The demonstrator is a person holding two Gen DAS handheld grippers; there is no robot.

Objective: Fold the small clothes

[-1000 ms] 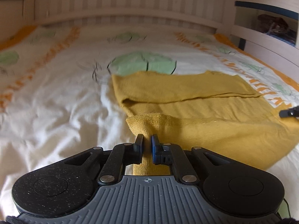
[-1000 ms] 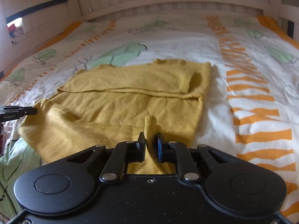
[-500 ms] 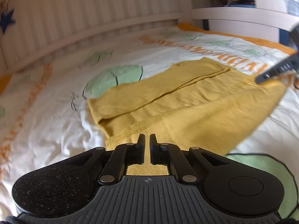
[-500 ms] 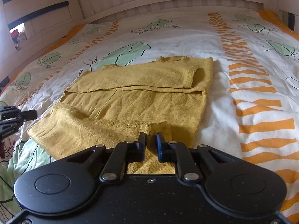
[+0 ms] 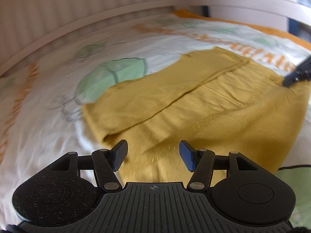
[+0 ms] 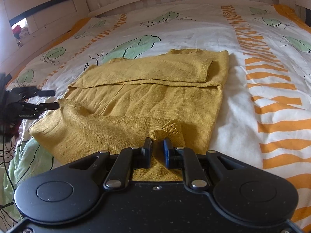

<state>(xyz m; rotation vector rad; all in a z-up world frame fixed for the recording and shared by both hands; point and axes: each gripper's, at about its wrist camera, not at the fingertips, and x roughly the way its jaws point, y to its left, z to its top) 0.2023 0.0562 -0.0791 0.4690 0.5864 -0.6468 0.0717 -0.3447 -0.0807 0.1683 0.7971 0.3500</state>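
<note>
1. Left wrist view: the left gripper has just been opening its jaws. They stand wide over the yellow sweater and pinch nothing. The sweater lies partly folded on the bedspread.
2. Right wrist view: the right gripper has its jaws nearly closed, pinching a bunched fold at the sweater's near edge.

Both wrist views close over sweater.
</note>
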